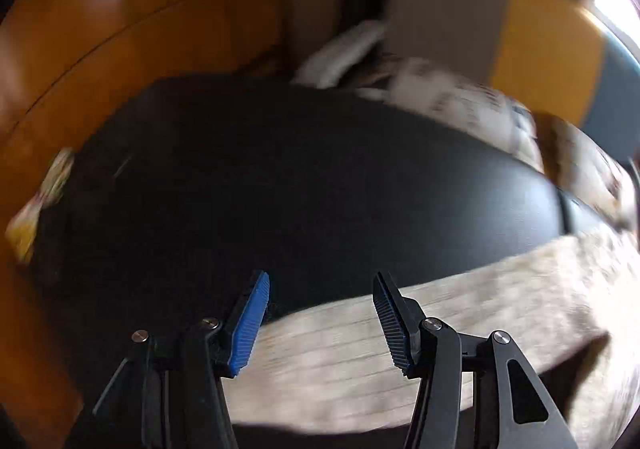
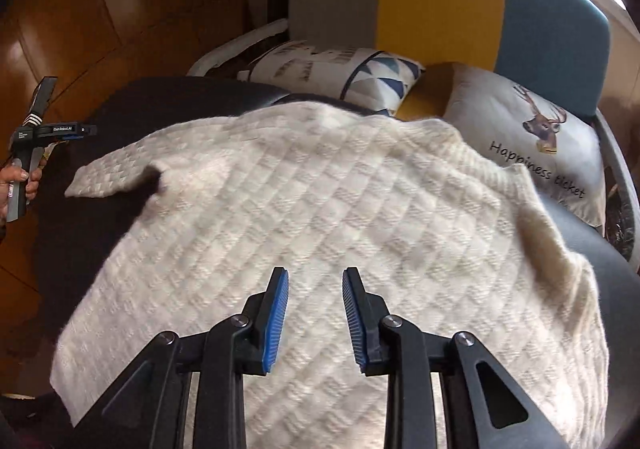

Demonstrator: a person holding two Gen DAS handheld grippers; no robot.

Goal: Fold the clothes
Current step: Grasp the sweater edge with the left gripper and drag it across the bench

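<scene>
Overhead, my right gripper (image 2: pixel 315 319) hung open above the cream knit sweater (image 2: pixel 304 201); my left gripper (image 1: pixel 320 323) gaped empty over the black table (image 1: pixel 280 177).

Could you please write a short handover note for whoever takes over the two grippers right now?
Left gripper: open, empty, over the near left edge of the sweater; its view is motion-blurred.
Right gripper: open, empty, above the middle of the sweater.
The cream knit sweater lies spread on the dark table, one sleeve pointing left. Two cushions sit beyond it: the deer cushion and the triangle-print cushion.
Done: sweater laid out, apparently no fold yet.
Left: fold the sleeves in, then fold the body.
</scene>
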